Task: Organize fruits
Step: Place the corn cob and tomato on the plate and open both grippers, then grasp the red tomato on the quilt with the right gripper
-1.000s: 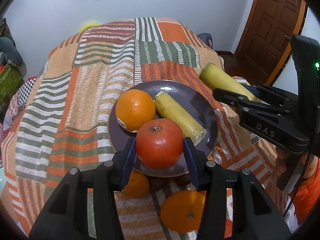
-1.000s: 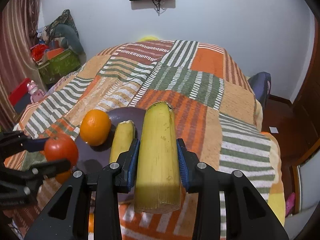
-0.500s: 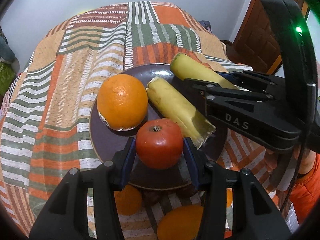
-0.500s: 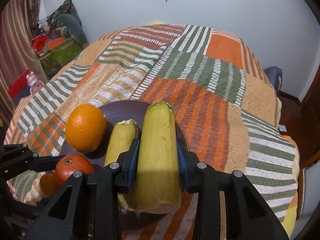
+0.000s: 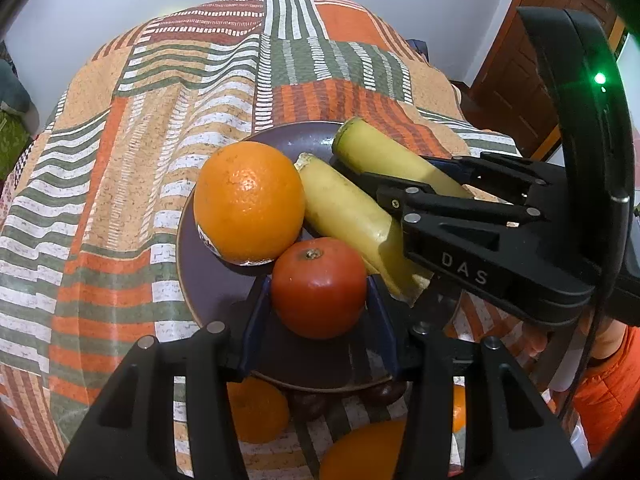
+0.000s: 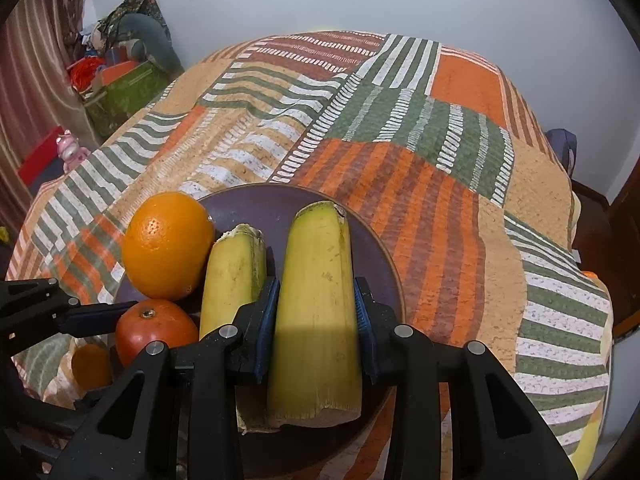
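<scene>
Writing: the letters "DAS" are moulded in white on the side of the right claw [image 5: 404,184], readable in the left wrist view. A small sticker shows on the lower left of the orange [image 5: 249,201]; its text cannot be read.

Left claw [image 5: 319,292]: closed on a tomato [image 5: 319,288], blue pads against both its sides, stem scar up. It reaches in level over the near rim of the plate [image 5: 200,280], the tomato touching the orange.

Right claw: gripping a banana piece [image 6: 316,308] across its width, long axis pointing forward over the plate's right half. It enters from the right in the left wrist view, crossing above the second banana piece [image 5: 344,216], which lies on the plate between the orange and the held piece.

The plate rests on a striped patchwork bedspread [image 6: 420,140]. Two more oranges [image 5: 256,412] [image 5: 360,456] lie on the bedspread near the plate's close edge.
</scene>
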Demonstrator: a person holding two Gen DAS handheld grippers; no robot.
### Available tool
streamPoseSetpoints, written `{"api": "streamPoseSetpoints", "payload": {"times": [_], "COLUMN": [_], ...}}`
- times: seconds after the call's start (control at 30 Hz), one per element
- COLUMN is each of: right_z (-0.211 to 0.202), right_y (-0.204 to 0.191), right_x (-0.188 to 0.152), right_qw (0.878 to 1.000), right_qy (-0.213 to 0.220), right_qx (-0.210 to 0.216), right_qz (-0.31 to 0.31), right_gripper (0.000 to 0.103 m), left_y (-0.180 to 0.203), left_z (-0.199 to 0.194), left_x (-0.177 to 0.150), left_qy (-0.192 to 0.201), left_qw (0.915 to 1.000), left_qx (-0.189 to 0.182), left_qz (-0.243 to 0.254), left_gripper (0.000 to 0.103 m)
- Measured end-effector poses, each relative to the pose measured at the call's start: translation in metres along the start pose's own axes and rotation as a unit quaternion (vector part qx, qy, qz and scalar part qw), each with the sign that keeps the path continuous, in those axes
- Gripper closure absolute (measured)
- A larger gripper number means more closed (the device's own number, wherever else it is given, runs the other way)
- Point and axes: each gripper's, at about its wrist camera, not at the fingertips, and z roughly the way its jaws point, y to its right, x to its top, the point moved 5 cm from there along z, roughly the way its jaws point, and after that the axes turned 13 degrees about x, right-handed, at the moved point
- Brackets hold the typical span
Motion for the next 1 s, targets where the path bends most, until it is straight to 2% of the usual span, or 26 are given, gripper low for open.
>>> {"api": "streamPoseSetpoints", "payload": {"times": [0.17,0.3,0.5,0.63,0.83,1.0], "right_z": [0.000,-0.001,-0.011,-0.029,-0.068,-0.101], "right_y": [0.002,-0.005,-0.011,-0.016,-0.026,-0.041], "right_x": [0.000,0.000,0.001,0.000,-0.004,-0.014], "right_qw": [1.000,1.000,1.000,0.999,0.999,0.997], "right_qy": [-0.003,-0.003,0.003,0.015,0.044,0.069], "right_qx": [0.002,-0.010,-0.015,-0.023,-0.027,-0.033], "right_qz": [0.004,-0.011,-0.016,-0.017,-0.008,-0.011], "right_gripper": [0.070,0.069,0.067,0.064,0.062,0.054], "left_y": [-0.002,-0.005,-0.011,-0.016,-0.024,-0.028], "left_z": [0.002,-0.002,-0.019,-0.039,-0.079,-0.113], "left_x": [0.002,0.002,0.002,0.001,-0.004,-0.016], "left_qy": [-0.001,0.006,0.023,0.044,0.084,0.101], "left_qw": [1.0000,0.9999,0.9994,0.9985,0.9953,0.9933], "left_qx": [0.001,0.011,0.017,0.027,0.041,0.050], "left_qz": [-0.006,-0.008,-0.016,-0.019,-0.024,-0.024], "left_gripper": [0.053,0.044,0.043,0.042,0.035,0.028]}}
